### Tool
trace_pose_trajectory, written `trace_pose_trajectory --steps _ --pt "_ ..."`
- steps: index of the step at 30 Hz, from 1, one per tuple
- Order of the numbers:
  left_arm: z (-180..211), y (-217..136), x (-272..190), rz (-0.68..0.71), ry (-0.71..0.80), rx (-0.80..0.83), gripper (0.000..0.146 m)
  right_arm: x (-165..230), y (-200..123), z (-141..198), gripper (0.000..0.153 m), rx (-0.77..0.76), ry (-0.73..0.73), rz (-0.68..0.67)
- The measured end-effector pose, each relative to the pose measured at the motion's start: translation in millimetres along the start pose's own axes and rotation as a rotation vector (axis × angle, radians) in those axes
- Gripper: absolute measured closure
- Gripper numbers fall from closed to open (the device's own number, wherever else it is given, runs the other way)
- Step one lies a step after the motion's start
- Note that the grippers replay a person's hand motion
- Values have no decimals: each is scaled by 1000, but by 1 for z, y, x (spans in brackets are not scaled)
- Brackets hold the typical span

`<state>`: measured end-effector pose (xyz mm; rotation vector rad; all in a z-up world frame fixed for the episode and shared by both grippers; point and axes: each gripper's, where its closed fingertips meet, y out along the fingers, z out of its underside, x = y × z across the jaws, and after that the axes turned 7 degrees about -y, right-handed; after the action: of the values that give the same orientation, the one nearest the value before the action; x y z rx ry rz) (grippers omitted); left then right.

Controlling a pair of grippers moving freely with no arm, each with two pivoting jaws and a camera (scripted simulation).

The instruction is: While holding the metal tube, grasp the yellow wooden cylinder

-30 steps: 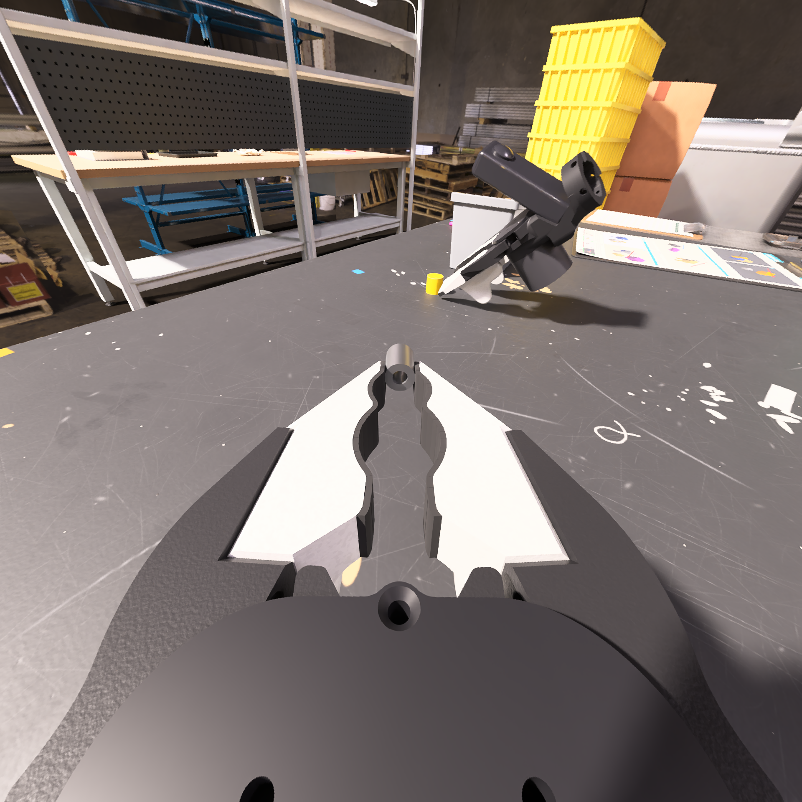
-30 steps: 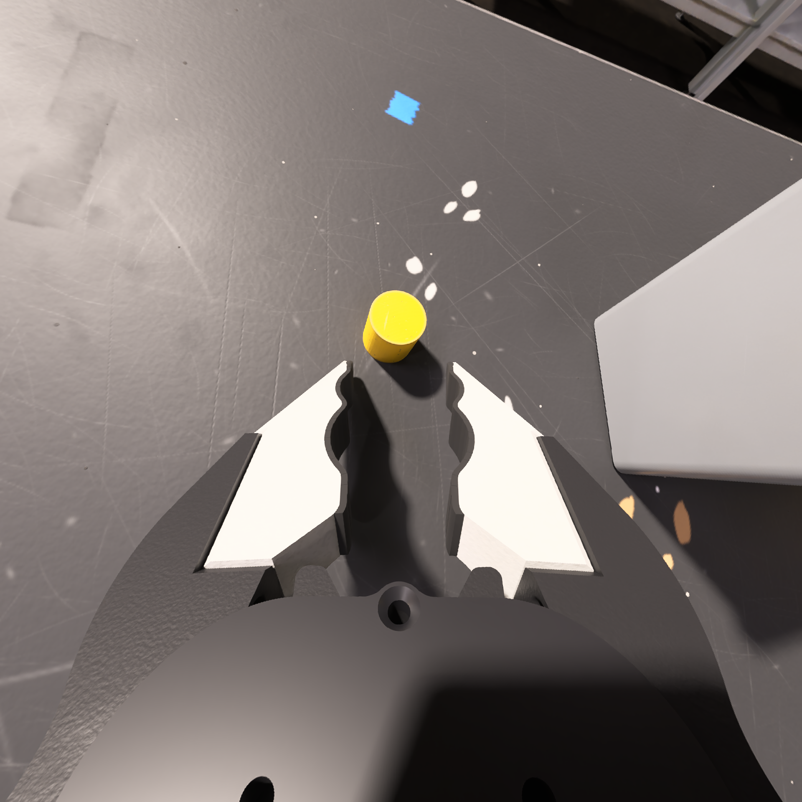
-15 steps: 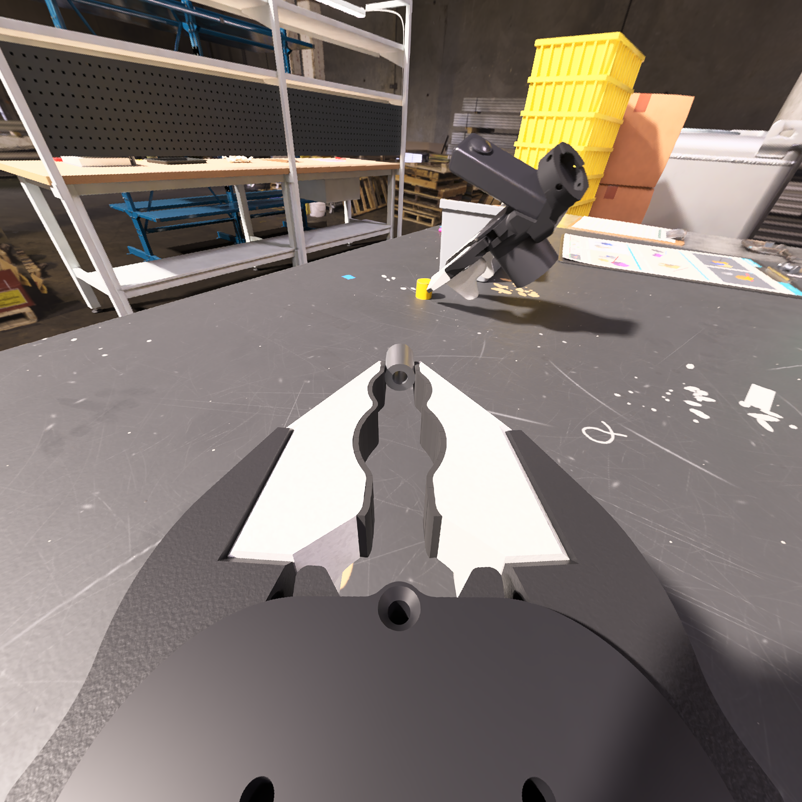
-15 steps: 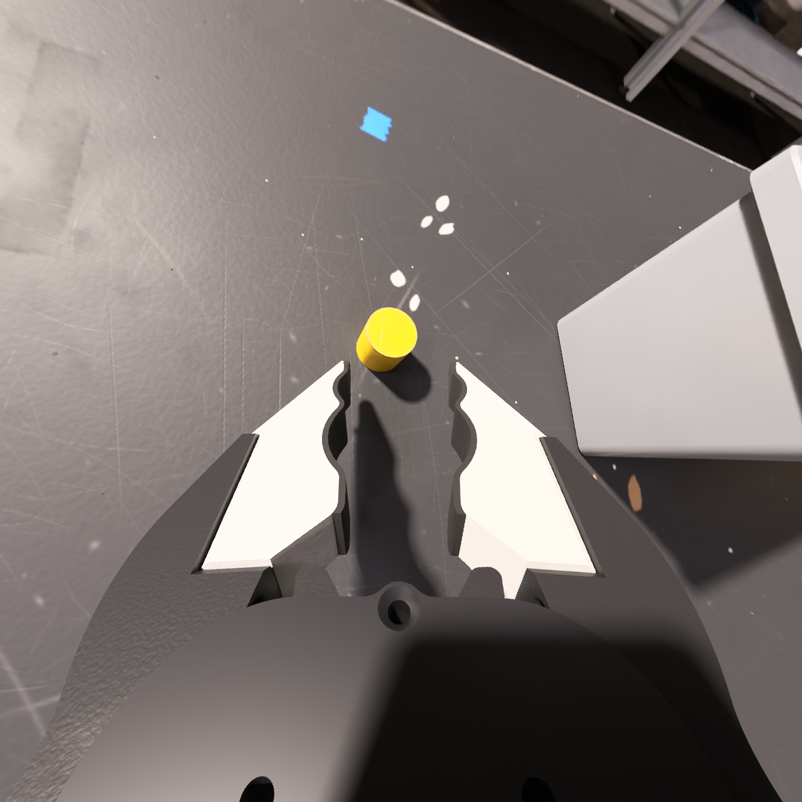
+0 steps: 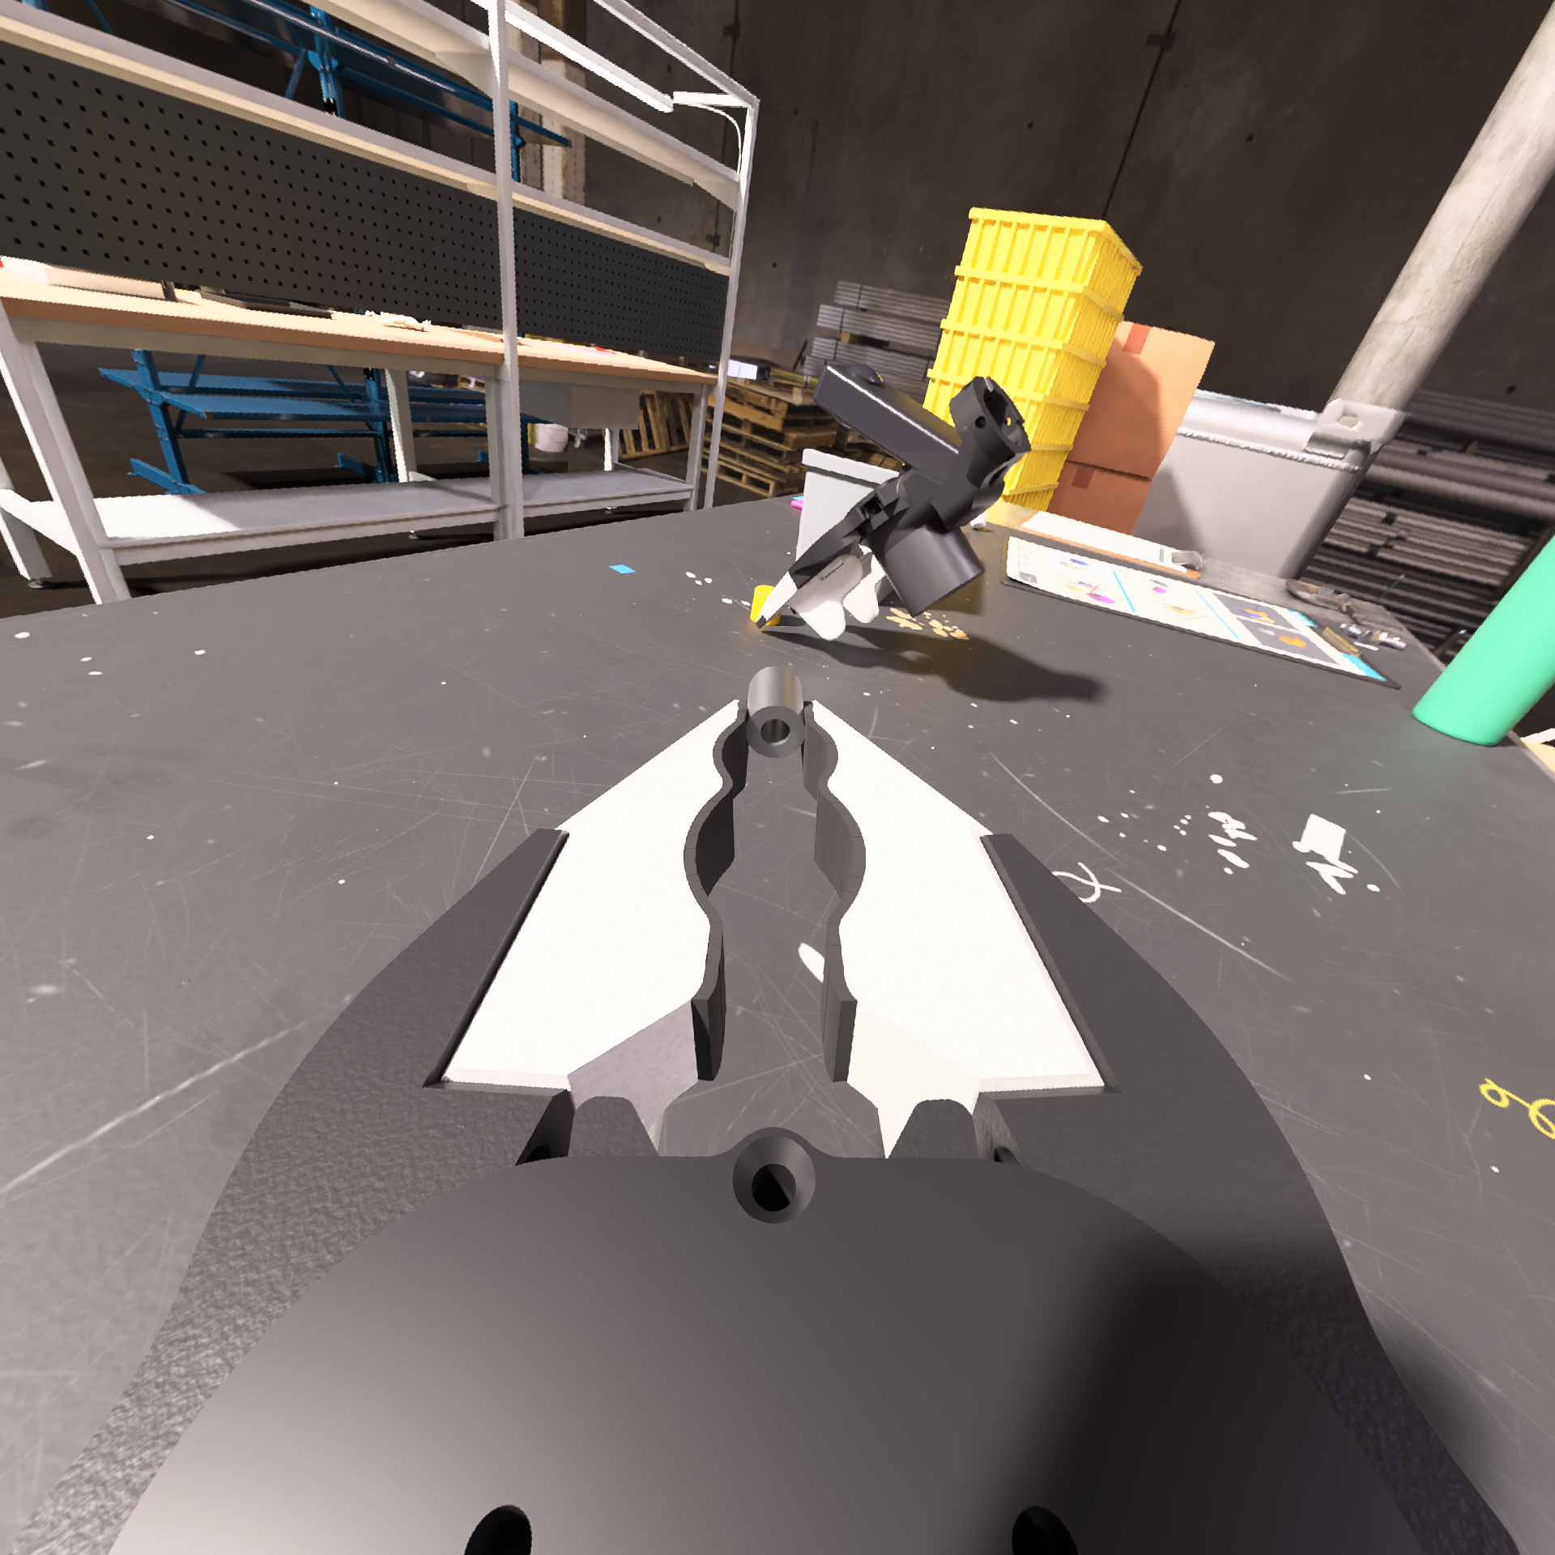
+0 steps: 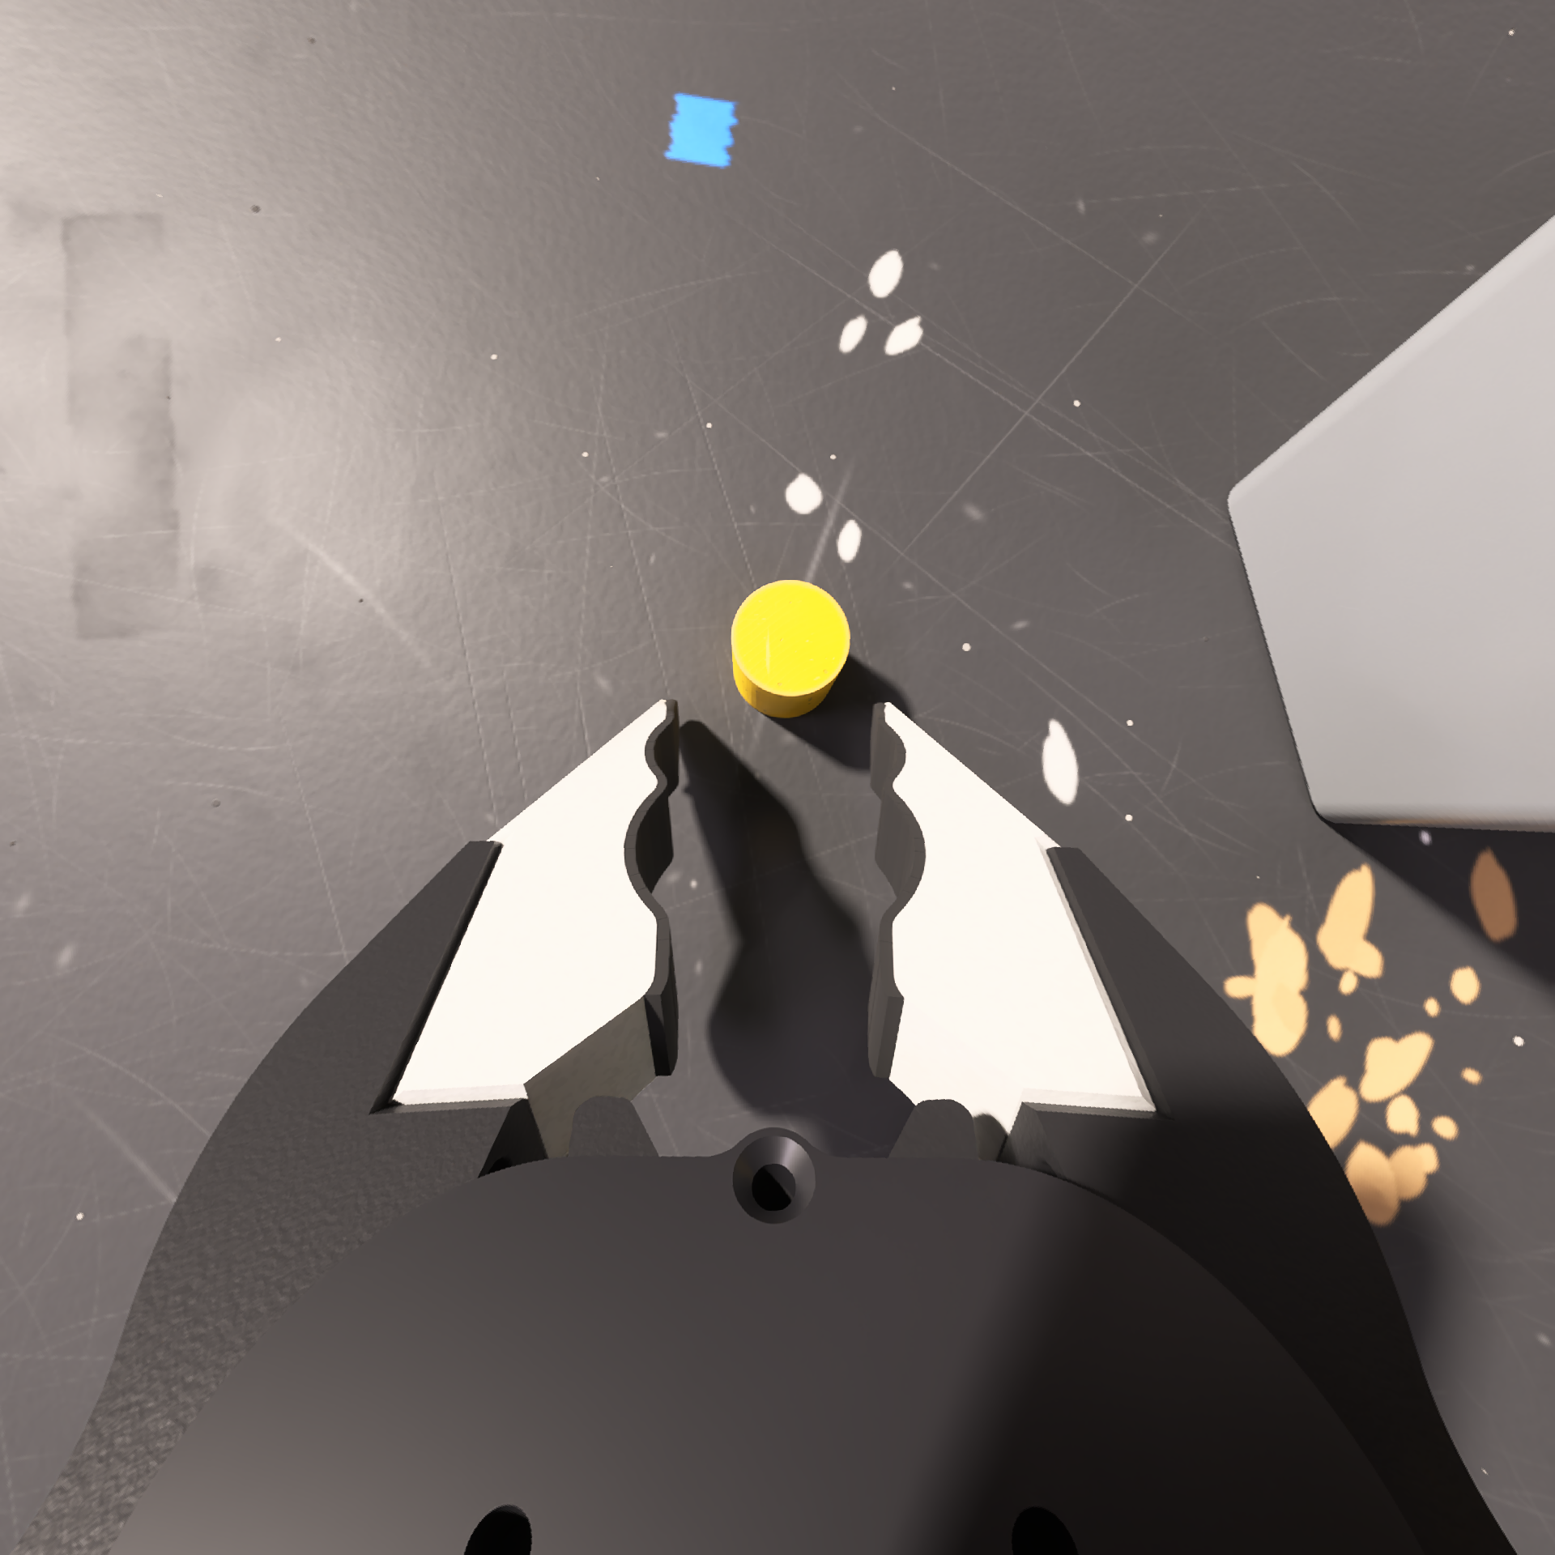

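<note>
My left gripper is shut on a short grey metal tube, held at the fingertips above the dark table. The yellow wooden cylinder stands upright on the table, just beyond my right gripper, whose white fingers are open and apart from it. In the left wrist view the right gripper shows farther off, tilted down, with its fingertips at the yellow cylinder, which it partly hides.
A grey box sits on the table right of the cylinder. A blue tape patch lies beyond it. In the left wrist view a green tube and printed sheet lie at right; shelving stands behind the table.
The right gripper has shifted so the cylinder sits more centred ahead of its open fingers. The left gripper has moved and tilted up slightly, still holding the tube.
</note>
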<state>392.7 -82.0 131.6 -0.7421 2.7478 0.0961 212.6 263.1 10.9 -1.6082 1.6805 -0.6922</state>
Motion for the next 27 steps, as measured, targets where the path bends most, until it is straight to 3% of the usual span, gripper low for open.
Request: trace_pose_trajectory --steps 9,20,24,27 --pt "0 0 2 -6 -10 0 135 -4 2 -2 118 -55 22 -24" --pt "2 1 1 3 -13 7 135 -6 12 -15 112 -160 -38 49" --pt "2 1 1 4 -12 8 135 -4 11 -13 125 -150 -10 11" --pt "2 1 2 1 -11 7 135 -2 7 -8 126 -140 -28 8"
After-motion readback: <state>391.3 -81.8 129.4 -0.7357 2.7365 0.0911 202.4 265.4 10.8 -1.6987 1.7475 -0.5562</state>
